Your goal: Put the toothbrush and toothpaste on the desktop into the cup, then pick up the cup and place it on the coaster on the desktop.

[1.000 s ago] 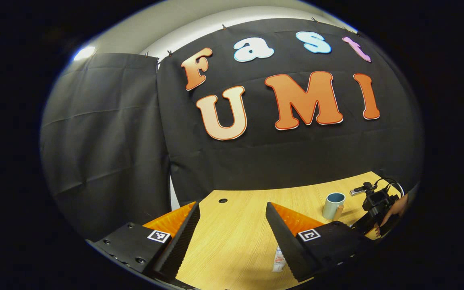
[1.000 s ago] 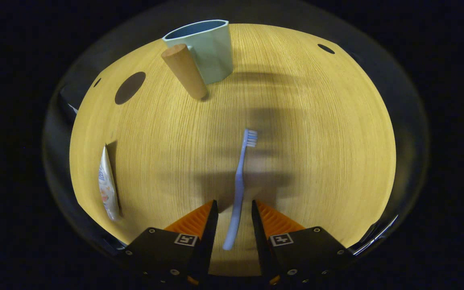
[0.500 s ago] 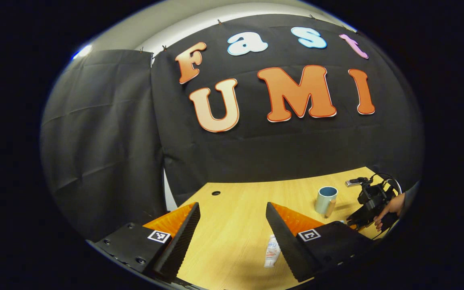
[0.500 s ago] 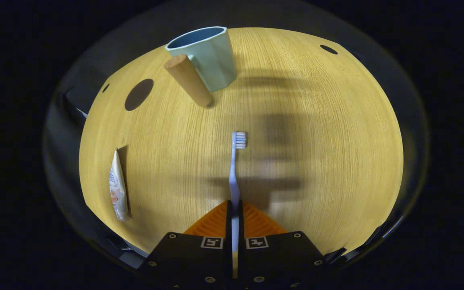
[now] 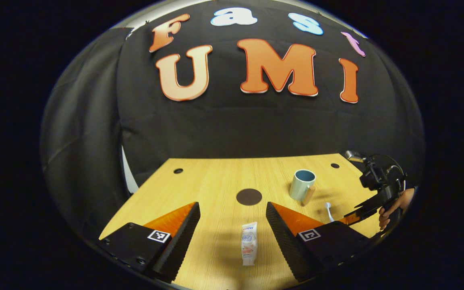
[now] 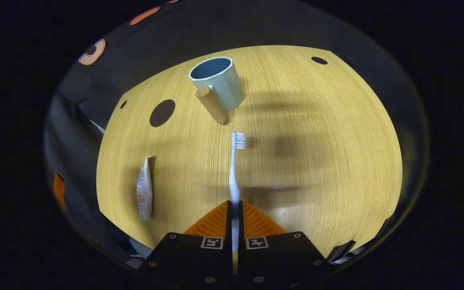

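Right gripper (image 6: 235, 211): clamped on the toothbrush (image 6: 234, 169) by its handle end.
Toothbrush axis: laid along the fingers, bristle head pointed straight ahead, toward the cup (image 6: 217, 82).
Left gripper (image 5: 232, 219): fingers held wide apart, nothing gripped.
Toothpaste (image 5: 249, 243): seen flat on the desktop (image 5: 216, 181) between the left fingers, lengthwise along them.
Coaster (image 5: 249, 197): just beyond the toothpaste.
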The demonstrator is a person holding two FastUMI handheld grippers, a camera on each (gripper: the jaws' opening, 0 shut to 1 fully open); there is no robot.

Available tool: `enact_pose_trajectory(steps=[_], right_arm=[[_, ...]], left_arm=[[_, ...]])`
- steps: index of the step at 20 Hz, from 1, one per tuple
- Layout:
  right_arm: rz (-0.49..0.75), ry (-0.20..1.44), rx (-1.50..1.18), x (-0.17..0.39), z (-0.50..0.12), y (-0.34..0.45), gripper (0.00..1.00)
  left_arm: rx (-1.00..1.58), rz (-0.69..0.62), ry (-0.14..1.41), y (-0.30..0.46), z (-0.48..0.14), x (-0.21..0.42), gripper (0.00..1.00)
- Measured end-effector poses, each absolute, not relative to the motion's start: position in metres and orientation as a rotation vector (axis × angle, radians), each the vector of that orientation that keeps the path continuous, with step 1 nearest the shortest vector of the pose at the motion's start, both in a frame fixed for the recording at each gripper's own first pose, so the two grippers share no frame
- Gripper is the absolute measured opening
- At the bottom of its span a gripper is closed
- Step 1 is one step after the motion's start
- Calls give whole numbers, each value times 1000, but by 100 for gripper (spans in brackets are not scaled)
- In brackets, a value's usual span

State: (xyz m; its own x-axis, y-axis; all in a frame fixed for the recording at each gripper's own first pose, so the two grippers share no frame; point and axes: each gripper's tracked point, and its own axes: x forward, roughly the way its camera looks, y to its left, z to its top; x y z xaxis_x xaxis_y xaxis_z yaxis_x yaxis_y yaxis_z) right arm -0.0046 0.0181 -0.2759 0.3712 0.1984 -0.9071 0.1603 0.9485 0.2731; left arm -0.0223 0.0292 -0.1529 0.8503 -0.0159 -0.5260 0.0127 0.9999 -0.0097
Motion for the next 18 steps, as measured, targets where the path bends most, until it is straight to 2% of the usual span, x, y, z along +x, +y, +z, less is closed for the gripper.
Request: enact_pose_trajectory(steps=[8,15,18], right_arm=[[-13,1055,352,-6,-241,23,6],[-88,941,339,-2,-210,28,6],[-109,875,335,2,-191,33,6]], left_arm=[[-31,-245,890,8,-251,-13,99],[-15,-289,1199,0,-337,-19,98],[-45,-311,1309,-6,-361,-24,90]])
